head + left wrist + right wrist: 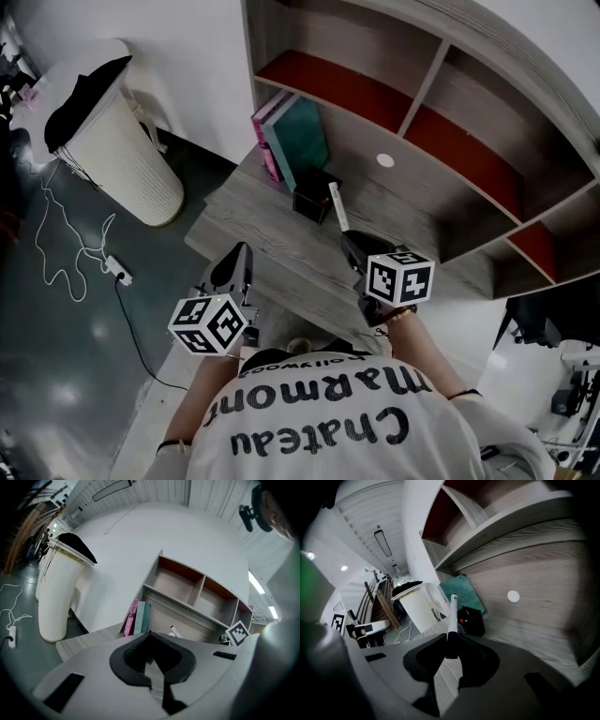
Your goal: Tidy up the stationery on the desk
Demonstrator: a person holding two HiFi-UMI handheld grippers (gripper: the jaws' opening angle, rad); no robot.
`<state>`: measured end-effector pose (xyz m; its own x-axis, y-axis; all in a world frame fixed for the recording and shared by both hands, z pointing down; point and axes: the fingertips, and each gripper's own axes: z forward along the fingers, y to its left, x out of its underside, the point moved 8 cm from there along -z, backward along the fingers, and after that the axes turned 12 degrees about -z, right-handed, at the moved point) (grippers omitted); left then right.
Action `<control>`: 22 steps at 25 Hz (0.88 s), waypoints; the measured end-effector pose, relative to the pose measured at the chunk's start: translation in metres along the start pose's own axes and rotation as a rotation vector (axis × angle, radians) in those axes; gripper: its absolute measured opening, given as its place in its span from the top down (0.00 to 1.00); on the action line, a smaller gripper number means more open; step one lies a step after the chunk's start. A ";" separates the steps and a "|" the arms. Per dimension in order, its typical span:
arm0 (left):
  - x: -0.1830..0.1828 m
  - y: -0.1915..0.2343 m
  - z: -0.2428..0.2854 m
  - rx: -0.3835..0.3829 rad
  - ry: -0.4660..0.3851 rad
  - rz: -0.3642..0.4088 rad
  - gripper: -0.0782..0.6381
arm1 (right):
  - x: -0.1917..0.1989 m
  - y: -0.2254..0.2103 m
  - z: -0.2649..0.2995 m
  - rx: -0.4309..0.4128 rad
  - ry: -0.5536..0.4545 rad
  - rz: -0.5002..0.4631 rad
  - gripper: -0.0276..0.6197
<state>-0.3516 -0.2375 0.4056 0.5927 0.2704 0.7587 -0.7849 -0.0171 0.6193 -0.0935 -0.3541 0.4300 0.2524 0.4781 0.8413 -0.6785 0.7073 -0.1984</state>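
Observation:
My right gripper (352,242) is shut on a white marker with a black cap (337,206), which sticks out past the fingertips toward a black pen holder (314,197) on the grey wooden desk (253,234). In the right gripper view the marker (452,616) rises from my right gripper (451,640), and the pen holder (472,620) stands just behind it with a red-tipped pen inside. Over the desk's near edge, my left gripper (241,253) is held with its jaws together and nothing between them. In the left gripper view my left gripper (150,634) points toward the shelf.
Pink and teal books (291,141) lean upright beside the pen holder against the shelf unit (450,122). A white ribbed laundry basket (117,150) stands on the floor to the left. A power strip with a white cable (117,270) lies near it.

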 end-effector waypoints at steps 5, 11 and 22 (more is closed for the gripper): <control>0.004 0.013 -0.006 -0.027 -0.008 -0.034 0.87 | -0.009 -0.006 0.009 0.026 0.107 -0.197 0.83; 0.008 0.021 -0.015 -0.048 -0.020 -0.056 0.87 | -0.018 -0.012 0.026 0.088 0.297 -0.527 0.83; 0.014 0.030 -0.033 -0.093 -0.053 -0.077 0.87 | -0.037 -0.031 0.052 0.109 0.461 -0.714 0.83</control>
<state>-0.3725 -0.2021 0.4281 0.6590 0.2161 0.7205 -0.7484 0.0922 0.6569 -0.1178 -0.4212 0.4317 0.8836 0.1173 0.4533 -0.3065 0.8768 0.3705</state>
